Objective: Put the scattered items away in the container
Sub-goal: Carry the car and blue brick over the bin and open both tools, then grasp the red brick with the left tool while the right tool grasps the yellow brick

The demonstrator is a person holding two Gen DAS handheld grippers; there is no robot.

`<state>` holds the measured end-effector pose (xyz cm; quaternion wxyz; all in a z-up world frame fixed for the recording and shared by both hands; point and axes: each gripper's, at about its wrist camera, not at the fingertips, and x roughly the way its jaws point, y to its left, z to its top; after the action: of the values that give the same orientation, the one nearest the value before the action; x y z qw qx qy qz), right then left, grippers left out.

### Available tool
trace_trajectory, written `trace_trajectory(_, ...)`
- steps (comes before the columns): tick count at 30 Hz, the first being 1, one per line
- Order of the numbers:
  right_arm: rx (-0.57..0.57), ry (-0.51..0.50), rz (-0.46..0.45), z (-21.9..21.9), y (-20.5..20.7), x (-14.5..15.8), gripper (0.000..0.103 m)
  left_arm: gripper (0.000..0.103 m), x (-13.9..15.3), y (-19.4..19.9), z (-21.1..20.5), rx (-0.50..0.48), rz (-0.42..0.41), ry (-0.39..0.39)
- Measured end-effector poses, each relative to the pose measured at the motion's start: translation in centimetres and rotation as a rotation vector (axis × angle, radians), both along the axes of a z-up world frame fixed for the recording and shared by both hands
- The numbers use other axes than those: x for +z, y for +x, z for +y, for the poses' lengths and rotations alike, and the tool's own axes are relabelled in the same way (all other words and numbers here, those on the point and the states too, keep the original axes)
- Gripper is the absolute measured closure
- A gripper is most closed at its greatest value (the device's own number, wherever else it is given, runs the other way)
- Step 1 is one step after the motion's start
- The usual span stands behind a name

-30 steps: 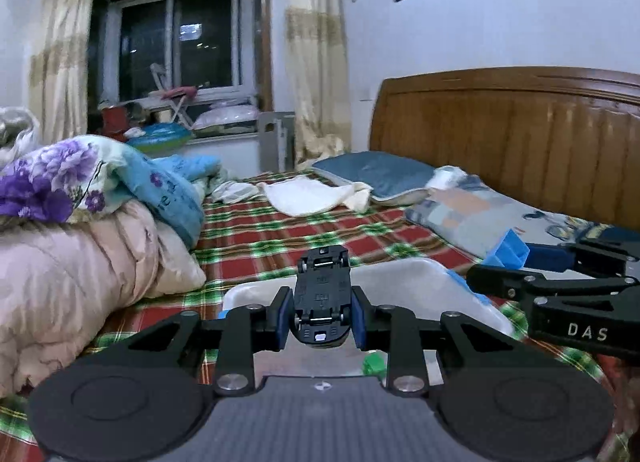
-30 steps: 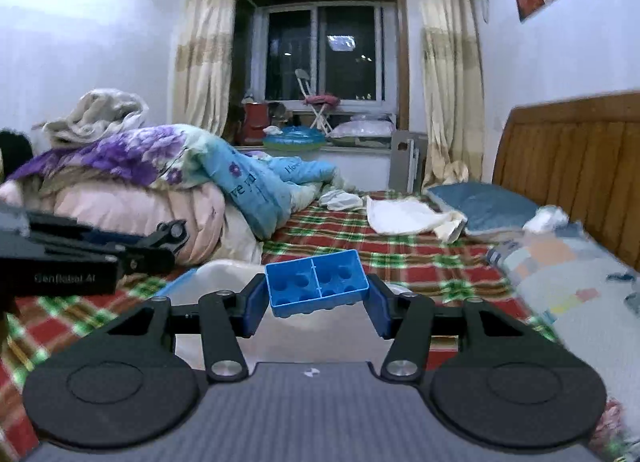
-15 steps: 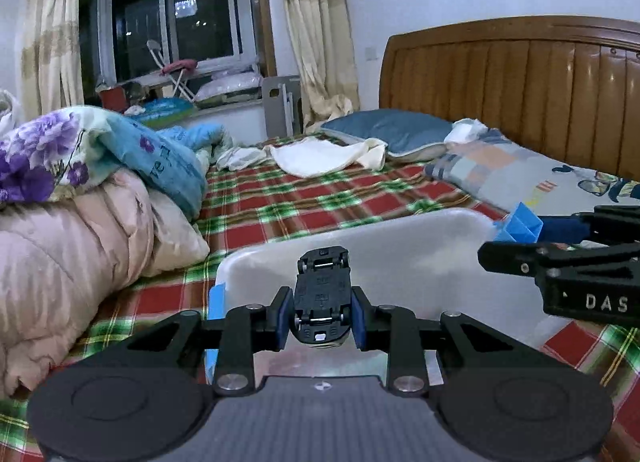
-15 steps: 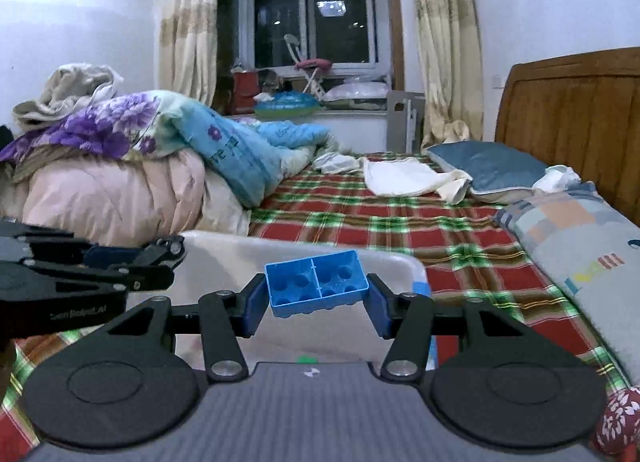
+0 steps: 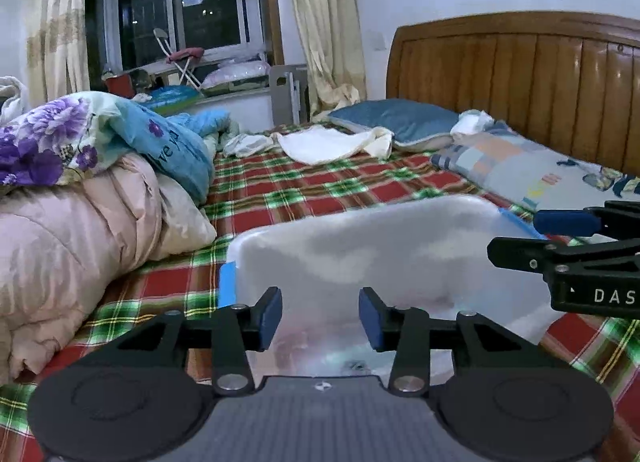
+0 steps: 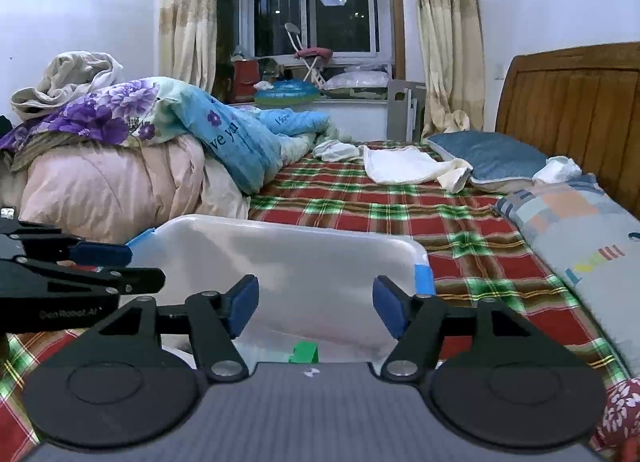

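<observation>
Left claw (image 5: 320, 316) low centre of its frame, jaws opening, nothing between blue pads, poised over translucent container (image 5: 392, 246) on plaid bed (image 5: 320, 182). Right claw (image 6: 316, 304) low centre of own frame, jaws also opening, empty, above same container. Green block (image 6: 304, 352) visible inside container, just below right claw. Dark blurred item (image 5: 356, 364) on container floor under left claw; cannot tell what.
</observation>
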<state>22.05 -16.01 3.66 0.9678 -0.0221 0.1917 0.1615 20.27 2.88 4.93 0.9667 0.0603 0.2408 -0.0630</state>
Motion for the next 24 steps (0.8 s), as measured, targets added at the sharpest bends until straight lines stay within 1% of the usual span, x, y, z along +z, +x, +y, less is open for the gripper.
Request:
trace_trajectory(3,-0.003,0.007,-0.017,-0.3,-1.1,0.7,0.036,0.055,0.8,-1.4,0.3,-0.005,-0.016,-0.003)
trace_trajectory(5,-0.002,0.010,-0.030,-0.4,-2.0,1.2,0.036,0.050,1.2,-2.7,0.5,-0.012,-0.025,-0.016)
trace_trajectory(7,0.002,0.011,-0.043,-0.6,-3.1,1.7,0.036,0.048,1.6,-4.2,0.7,-0.018,-0.033,-0.025)
trace_trajectory(12,0.018,0.022,-0.059,-0.9,-6.1,2.8,0.035,0.045,1.5,-7.8,0.6,-0.044,-0.028,-0.044)
trace_trajectory(13,0.019,0.020,-0.063,-0.9,-6.7,2.9,0.034,0.043,1.3,-8.6,0.4,-0.050,-0.026,-0.046)
trace_trajectory(15,0.021,0.015,-0.072,-1.2,-8.1,2.9,0.026,0.042,0.7,-10.2,0.2,-0.055,-0.028,-0.046)
trace_trajectory(18,0.028,0.003,-0.083,-1.8,-10.1,2.6,0.026,0.042,-0.6,-12.3,0.2,-0.039,-0.028,-0.062)
trace_trajectory(21,0.035,-0.021,-0.077,-2.2,-11.5,2.0,0.026,0.042,-2.2,-13.3,0.3,-0.037,0.013,-0.081)
trace_trajectory(24,0.036,-0.054,-0.062,-2.4,-12.2,0.7,0.026,0.042,-4.0,-13.8,0.1,-0.040,0.075,-0.110)
